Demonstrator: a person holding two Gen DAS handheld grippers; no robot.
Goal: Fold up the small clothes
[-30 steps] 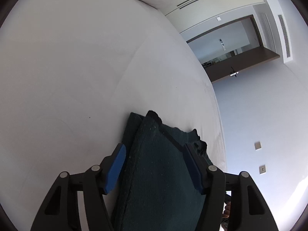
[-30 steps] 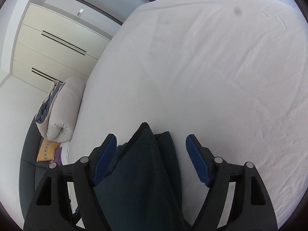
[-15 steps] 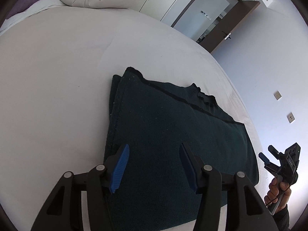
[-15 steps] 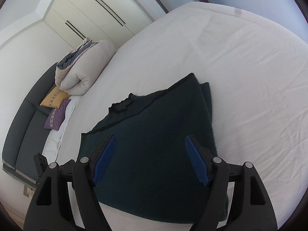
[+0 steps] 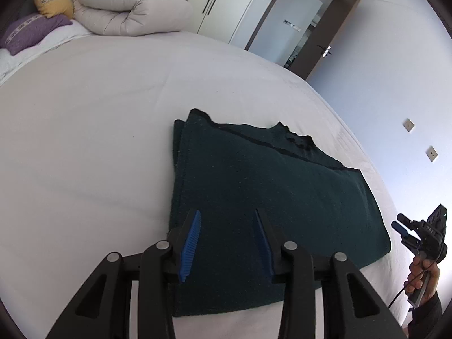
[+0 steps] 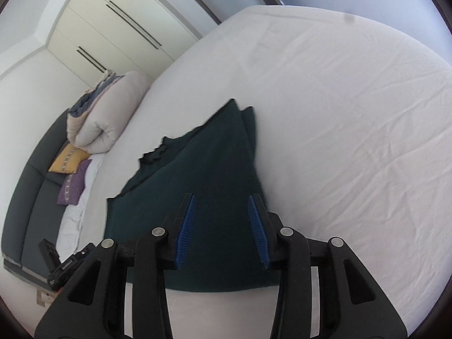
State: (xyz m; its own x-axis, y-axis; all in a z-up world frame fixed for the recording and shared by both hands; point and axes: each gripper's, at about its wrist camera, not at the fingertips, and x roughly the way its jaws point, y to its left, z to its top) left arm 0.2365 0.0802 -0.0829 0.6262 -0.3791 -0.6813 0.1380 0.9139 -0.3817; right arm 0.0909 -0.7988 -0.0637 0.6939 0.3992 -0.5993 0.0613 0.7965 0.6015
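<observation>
A dark green garment (image 5: 268,183) lies folded flat on the white bed sheet (image 5: 84,141), its neckline at the far edge. My left gripper (image 5: 227,212) hovers over the garment's near left part. Its jaws are closing, with nothing gripped between the blue pads. My right gripper (image 6: 221,197) hangs over the near right part of the same garment (image 6: 209,163). Its jaws are closing too, and the pads press on nothing. The left wrist view also shows the right gripper (image 5: 401,226) off the bed's edge, in a hand (image 5: 421,276).
A rolled beige duvet (image 5: 130,11) sits at the head of the bed, beside a yellow pillow (image 5: 53,1) and a purple pillow (image 5: 31,32). A dark headboard (image 6: 31,197) runs along that side. A wardrobe (image 6: 113,28) and a door (image 5: 308,36) stand beyond. The bed's edge is near the garment.
Both grippers have let the fabric out from between their pads and drawn back from it. The garment now lies flat. Both pairs of jaws have narrowed, and both views have rolled.
</observation>
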